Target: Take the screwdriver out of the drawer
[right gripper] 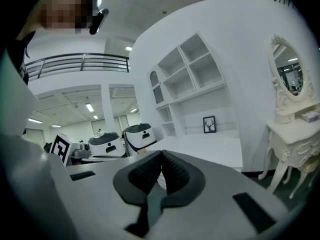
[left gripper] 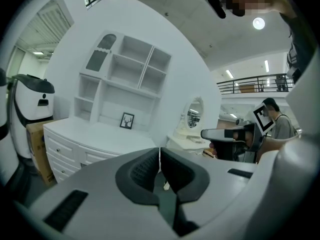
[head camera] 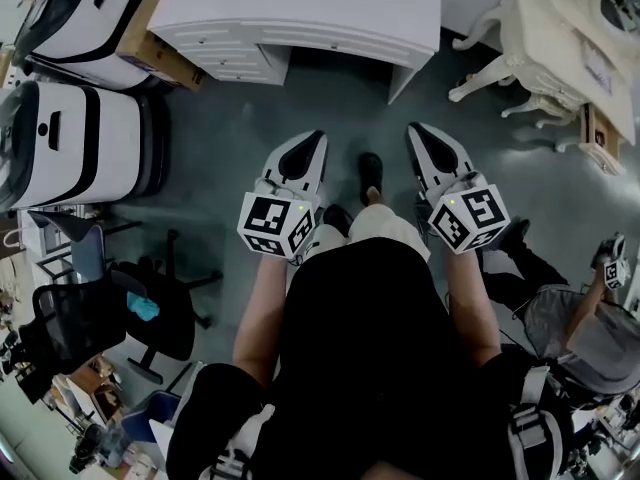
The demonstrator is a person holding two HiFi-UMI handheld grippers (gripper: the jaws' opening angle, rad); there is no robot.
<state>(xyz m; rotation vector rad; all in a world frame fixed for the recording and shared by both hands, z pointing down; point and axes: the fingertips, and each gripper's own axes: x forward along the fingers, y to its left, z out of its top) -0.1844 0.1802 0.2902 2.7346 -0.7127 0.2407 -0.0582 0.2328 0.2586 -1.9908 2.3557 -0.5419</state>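
Observation:
The white desk (head camera: 330,8) stands ahead of me across the floor, and its drawers (head camera: 235,53) on the left side are closed. No screwdriver shows in any view. My left gripper (head camera: 316,136) and right gripper (head camera: 414,128) are held side by side at waist height, both pointing toward the desk and well short of it. In the left gripper view the jaws of the left gripper (left gripper: 160,151) are shut with nothing between them, and the drawer fronts (left gripper: 62,154) lie beyond. The right gripper (right gripper: 161,156) is likewise shut and empty.
Two white-and-black machines (head camera: 80,148) and a cardboard box (head camera: 160,53) stand to the desk's left. Below them is a black office chair (head camera: 110,318). An ornate cream vanity table (head camera: 560,28) stands at the right, and another person (head camera: 590,338) sits at the lower right. A shelf unit (left gripper: 125,79) rises behind the desk.

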